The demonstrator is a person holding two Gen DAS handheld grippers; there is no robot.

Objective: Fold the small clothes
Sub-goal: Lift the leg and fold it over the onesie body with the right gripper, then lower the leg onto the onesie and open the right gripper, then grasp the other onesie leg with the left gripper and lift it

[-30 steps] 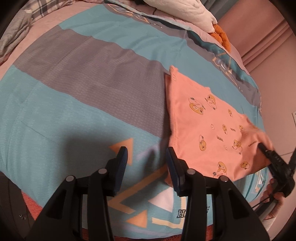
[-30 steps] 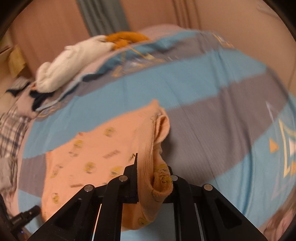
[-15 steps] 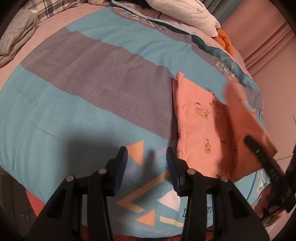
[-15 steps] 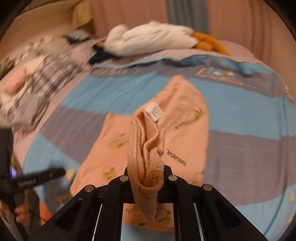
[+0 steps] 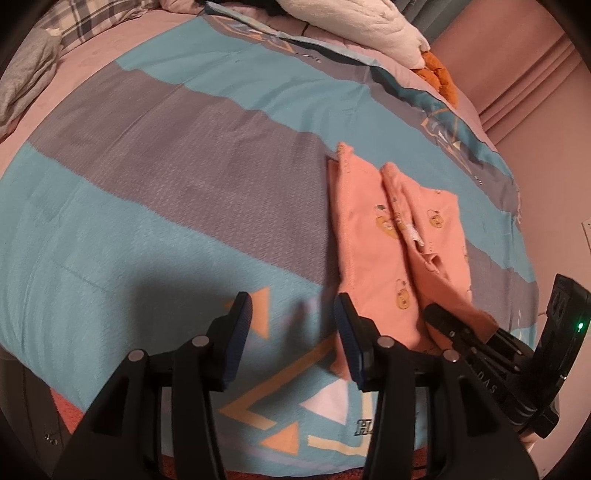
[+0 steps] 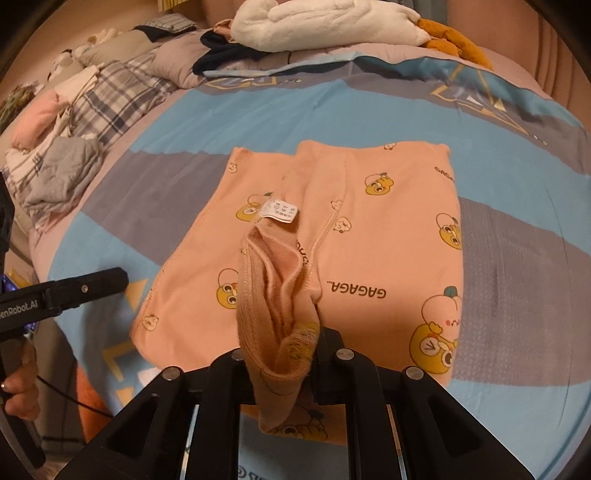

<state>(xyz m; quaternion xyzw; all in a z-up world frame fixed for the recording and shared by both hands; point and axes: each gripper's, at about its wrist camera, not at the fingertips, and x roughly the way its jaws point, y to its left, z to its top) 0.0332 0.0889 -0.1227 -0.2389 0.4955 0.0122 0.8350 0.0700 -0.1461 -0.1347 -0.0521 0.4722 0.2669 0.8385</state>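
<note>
peach baby pants (image 6: 369, 236) half-folded on the bed's striped quilt (image 5: 166, 192), bunched waistband clamped in right gripper (image 6: 280, 354); left gripper (image 5: 291, 328) empty, jaws opening. soft, light, floppy knit: likely best pinched at hems.

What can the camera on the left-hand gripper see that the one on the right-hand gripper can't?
Only the left view shows the left gripper, jaws opening over bare bedspread, holding nothing. Only the right view shows the garment's white label, the "GAGAGA" print and the right gripper pinching a bunched edge. Both show the peach garment and a white plush toy.
</note>
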